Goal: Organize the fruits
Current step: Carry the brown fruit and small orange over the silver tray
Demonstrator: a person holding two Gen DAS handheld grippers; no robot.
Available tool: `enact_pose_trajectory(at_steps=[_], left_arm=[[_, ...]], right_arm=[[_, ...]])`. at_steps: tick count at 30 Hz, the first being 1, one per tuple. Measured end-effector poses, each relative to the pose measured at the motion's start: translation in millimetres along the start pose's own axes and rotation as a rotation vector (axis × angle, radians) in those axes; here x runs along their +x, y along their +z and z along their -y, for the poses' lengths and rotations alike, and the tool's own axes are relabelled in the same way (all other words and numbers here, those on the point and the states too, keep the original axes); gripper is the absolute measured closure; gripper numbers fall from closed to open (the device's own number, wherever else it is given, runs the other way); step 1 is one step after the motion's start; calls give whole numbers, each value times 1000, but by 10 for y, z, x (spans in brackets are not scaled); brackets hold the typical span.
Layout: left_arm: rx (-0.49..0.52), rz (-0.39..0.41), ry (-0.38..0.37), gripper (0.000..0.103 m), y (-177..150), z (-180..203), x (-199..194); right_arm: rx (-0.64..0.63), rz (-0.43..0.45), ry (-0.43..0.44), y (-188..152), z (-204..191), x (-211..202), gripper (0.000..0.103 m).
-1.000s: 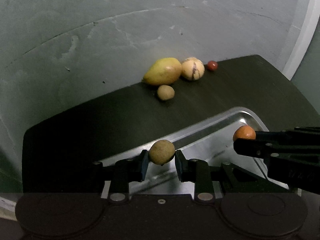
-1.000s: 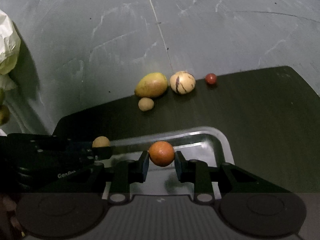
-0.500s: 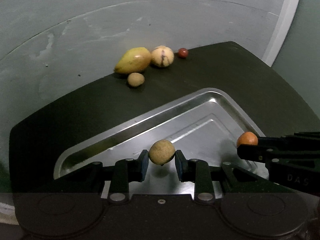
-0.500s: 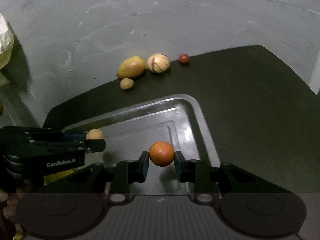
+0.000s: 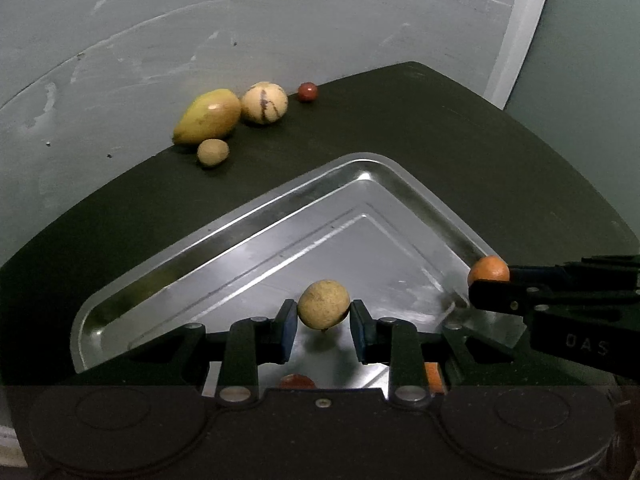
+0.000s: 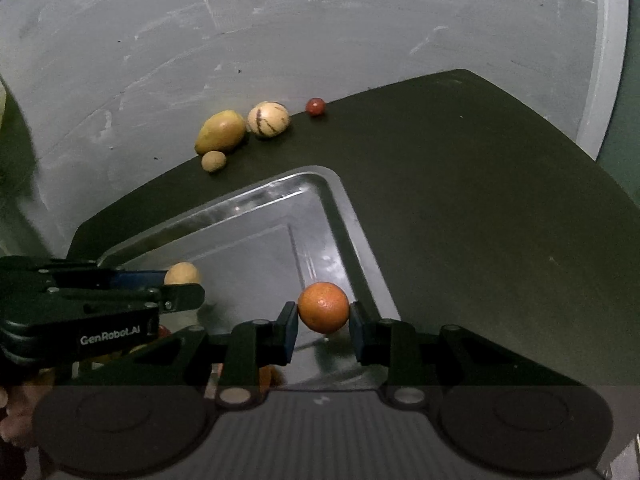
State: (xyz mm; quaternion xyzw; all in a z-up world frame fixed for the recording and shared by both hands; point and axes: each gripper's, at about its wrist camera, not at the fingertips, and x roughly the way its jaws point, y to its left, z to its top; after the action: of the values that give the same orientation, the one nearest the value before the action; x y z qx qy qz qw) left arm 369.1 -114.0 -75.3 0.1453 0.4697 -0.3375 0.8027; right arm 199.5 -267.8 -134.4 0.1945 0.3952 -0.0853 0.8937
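A tan round fruit (image 5: 323, 309) is clamped between the jaws of the left gripper (image 5: 323, 322) and held over the near part of the metal tray (image 5: 224, 240); an orange (image 6: 323, 307) is clamped in the right gripper (image 6: 323, 322) over the tray's right rim. Most of the tray floor toward 12 o'clock is bare, and dark table (image 6: 480, 200) lies open from 1 to 3 o'clock of the tray. At the table's far edge, against the grey wall (image 5: 200, 20), a yellow mango (image 5: 208, 121), a striped pale fruit (image 5: 264, 103), a small tan fruit (image 5: 213, 152) and a small red fruit (image 5: 307, 91) are seen at about 11 to 12 o'clock, well apart from the tray. Compared with a second ago, more of the tray is seen under both grippers, and the far fruits are unmoved on the table. In the left view only, a reddish fruit (image 5: 297, 381) is seen in the tray at 6 o'clock, partly hidden by the gripper body. In the right view only, part of a hand (image 6: 12, 412) is seen at 8 o'clock.
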Motion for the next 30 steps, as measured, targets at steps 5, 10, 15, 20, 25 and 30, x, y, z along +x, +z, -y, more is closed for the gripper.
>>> enact_pose_trajectory(at_steps=[5,10,15,20,25,30], left_arm=[[14,-6,-9,73,-14,58,0],[24,-13,-15,73,-21,94,6],[26,-20,-16,72,-31,100,20],[23,-21,-13,72,-38,87,20],[16,-21,-10,72,-48,70,17],[13,-26,-9,72,-57,63,21]], right_arm=[[17,-3,-8,-50,38,-40,72],[28,-4,-11,-75,52,-73,72],[29,-6,-9,-71,35,-68,72],[27,-10,-6,-55,33,-54,72],[28,-10,-6,-52,29,-58,72],[26,-11,-6,-58,21,-56,72]])
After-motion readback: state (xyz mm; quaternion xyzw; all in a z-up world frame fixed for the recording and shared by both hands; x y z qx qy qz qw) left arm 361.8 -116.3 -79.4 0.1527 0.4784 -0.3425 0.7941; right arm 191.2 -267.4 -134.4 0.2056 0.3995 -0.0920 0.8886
